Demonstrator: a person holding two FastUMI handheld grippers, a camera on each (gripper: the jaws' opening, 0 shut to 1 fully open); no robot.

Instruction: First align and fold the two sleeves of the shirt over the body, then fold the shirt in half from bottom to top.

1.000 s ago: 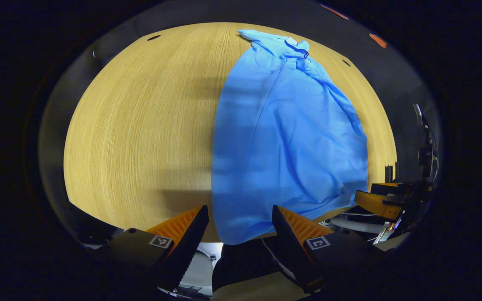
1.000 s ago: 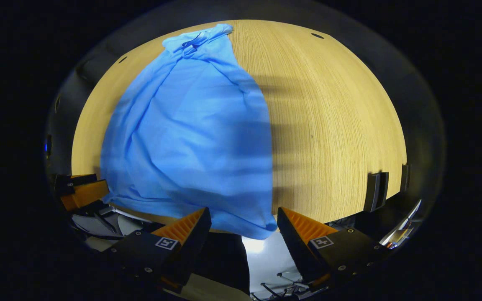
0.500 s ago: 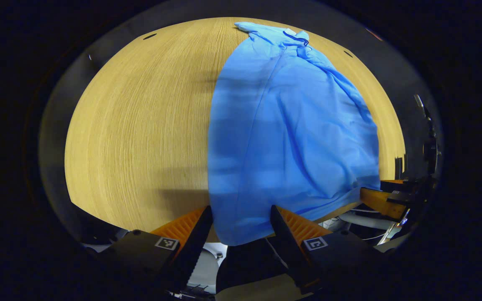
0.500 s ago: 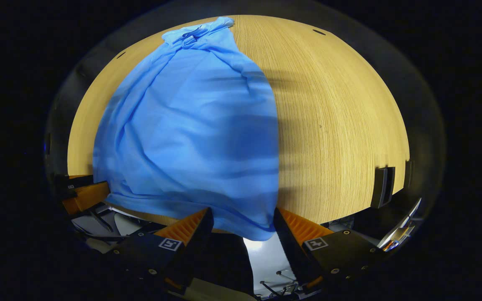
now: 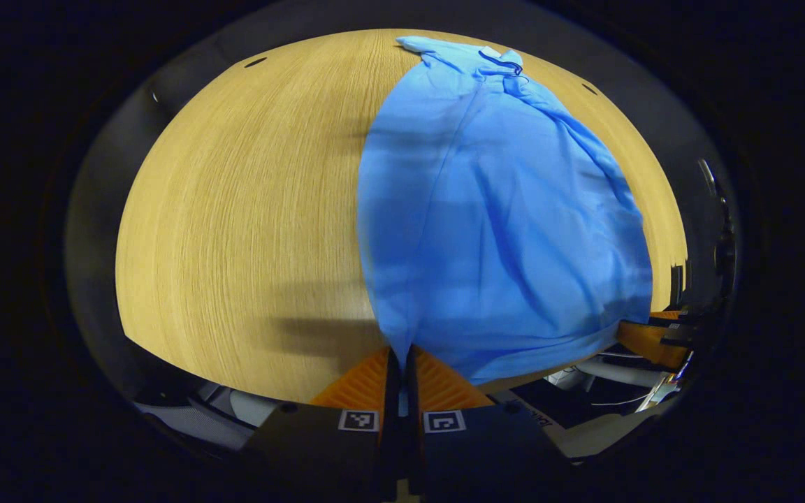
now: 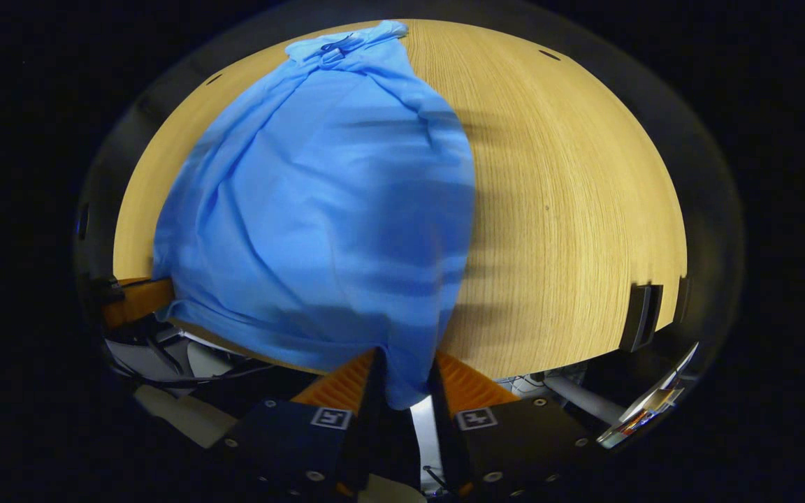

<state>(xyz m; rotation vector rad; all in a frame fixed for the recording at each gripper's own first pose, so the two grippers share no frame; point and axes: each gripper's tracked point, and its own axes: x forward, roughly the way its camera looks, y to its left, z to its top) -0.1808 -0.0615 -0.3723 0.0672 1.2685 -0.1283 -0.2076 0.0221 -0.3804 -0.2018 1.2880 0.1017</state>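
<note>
A blue shirt (image 5: 500,209) lies lengthwise on the wooden table (image 5: 235,209), its collar (image 5: 497,63) at the far end and its hem hanging over the near edge. In the left gripper view my left gripper (image 5: 399,356) is shut on the hem's left corner. In the right gripper view the shirt (image 6: 318,209) runs from its collar (image 6: 336,47) down to my right gripper (image 6: 406,363), whose fingers press on the hem's right corner, the cloth bunched between them. A finger (image 5: 643,339) of the right gripper shows at the hem's far side.
Bare wood (image 6: 570,209) stretches to the right of the shirt, and to its left in the left gripper view. A dark block (image 6: 636,318) sits at the table's near right edge. Small dark holes (image 5: 256,62) mark the far rim. Cables and pale parts lie below the near edge.
Both grippers stood open around the hem corners a second ago. They have since moved in and shut on those corners, and the hem has bunched toward each grip.
</note>
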